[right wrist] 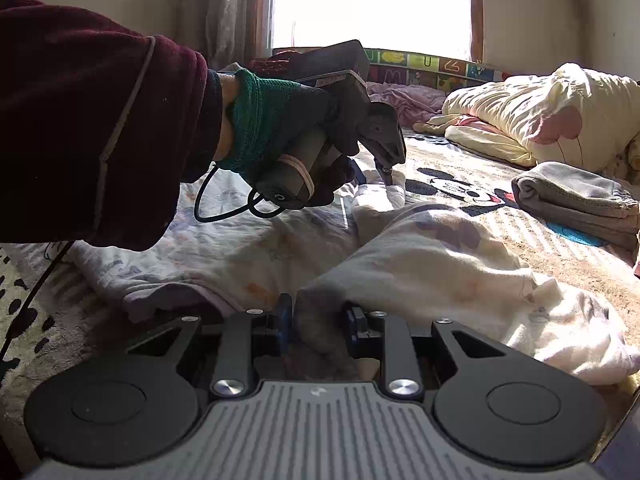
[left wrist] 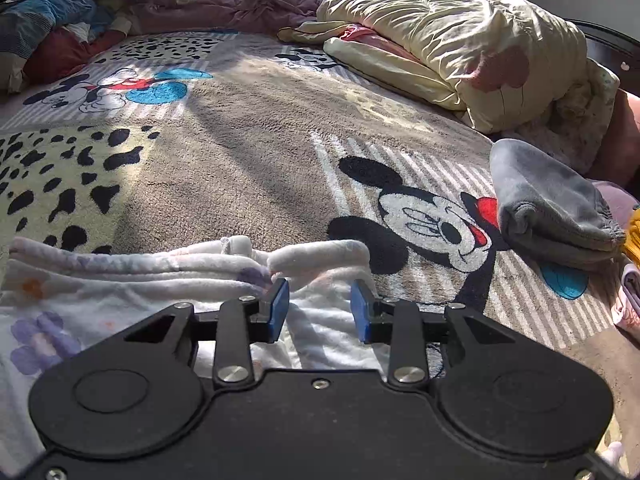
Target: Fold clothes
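- cartoon-mouse blanket (left wrist: 248,152) – covers bed, centre of frame
- pale yellow quilt (left wrist: 460,40) – bunched, upper right (pink patch on it)
- bright window (right wrist: 372,0) – top centre, w/ curtain (right wrist: 224,8) at its left

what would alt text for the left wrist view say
The left gripper, jaws open and empty, hovers over a white floral garment on a cartoon-mouse blanket. A folded grey garment lies to the right, a cream duvet behind.

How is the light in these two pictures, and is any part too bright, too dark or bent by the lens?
Left wrist view: sunlight falls in patches on the blanket, with long soft shadows between; the edges curve from the fisheye lens. Right wrist view: the window is blown out to white, so the sleeve and gloved hand before it look dark, and the corners are black.
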A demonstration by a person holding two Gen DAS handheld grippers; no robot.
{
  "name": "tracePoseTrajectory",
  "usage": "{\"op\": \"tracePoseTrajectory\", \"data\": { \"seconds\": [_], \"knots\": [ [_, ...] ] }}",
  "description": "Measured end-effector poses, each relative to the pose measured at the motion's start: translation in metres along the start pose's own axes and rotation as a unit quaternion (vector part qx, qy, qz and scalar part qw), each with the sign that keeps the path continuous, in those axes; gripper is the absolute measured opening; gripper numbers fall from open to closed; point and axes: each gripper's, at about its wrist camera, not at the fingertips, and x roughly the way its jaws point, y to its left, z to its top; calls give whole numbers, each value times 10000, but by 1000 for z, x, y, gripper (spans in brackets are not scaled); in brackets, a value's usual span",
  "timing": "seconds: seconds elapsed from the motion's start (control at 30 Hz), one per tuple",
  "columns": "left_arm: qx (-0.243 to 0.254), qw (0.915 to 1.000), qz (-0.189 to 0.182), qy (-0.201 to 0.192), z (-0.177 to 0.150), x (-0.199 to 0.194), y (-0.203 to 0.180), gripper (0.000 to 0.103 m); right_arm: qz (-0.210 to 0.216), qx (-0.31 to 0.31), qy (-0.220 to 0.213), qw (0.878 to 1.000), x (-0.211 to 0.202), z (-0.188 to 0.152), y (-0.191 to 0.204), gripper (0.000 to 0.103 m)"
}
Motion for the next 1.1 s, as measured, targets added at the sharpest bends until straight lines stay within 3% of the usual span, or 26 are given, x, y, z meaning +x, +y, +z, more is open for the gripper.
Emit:
{"op": "tracePoseTrajectory", "data": {
  "seconds": [0.1, 0.2, 0.27, 0.33, 0.4, 0.47, 0.57, 0.7, 0.77, 0.8, 0.83, 0.93, 1.1],
  "knots": [
    [176, 9988, -460, 27, -22, -36, -9, 31, -17, -31, 0, 10000, 0, 0, 0, 28],
    [432, 9953, -252, 827, -52, -26, -6, 37, -54, -79, -5, 10000, 1, 0, 1, 28],
    [362, 9956, -259, 828, -51, -35, -6, 37, -85, -115, -9, 9999, 1, 0, 2, 28],
    [469, 9950, -638, 604, -38, -57, -22, 40, -115, -151, -14, 9998, 1, -1, 2, 28],
    [748, 9886, -1157, 601, -26, -71, -46, 49, -163, -206, -23, 9997, 0, -1, 4, 28],
    [1054, 9732, -1846, 875, -17, -77, -76, 57, -211, -266, -25, 9994, 0, -1, 6, 28],
    [1769, 9433, -2354, 1531, -23, -66, -118, 60, -239, -299, -27, 9993, 0, -2, 8, 28],
    [2681, 9112, -2185, 2238, -46, -41, -148, 60, -221, -286, -32, 9993, -1, -1, 7, 28],
    [2874, 8985, -2236, 2452, -56, -37, -146, 49, -213, -279, -33, 9994, -2, -2, 7, 28],
    [2900, 8958, -2322, 2441, -58, -41, -140, 22, -211, -268, -36, 9994, -2, -1, 6, 28],
    [2893, 8973, -2397, 2316, -57, -49, -132, 12, -209, -259, -42, 9994, -2, -1, 6, 28],
    [2583, 9086, -2653, 1935, -48, -78, -102, 9, -211, -242, -101, 9994, -6, 2, 5, 28],
    [1841, 9359, -2722, 1269, -35, -123, -33, 9, -197, -304, -217, 9991, -12, 5, 9, 28]
  ]
}}
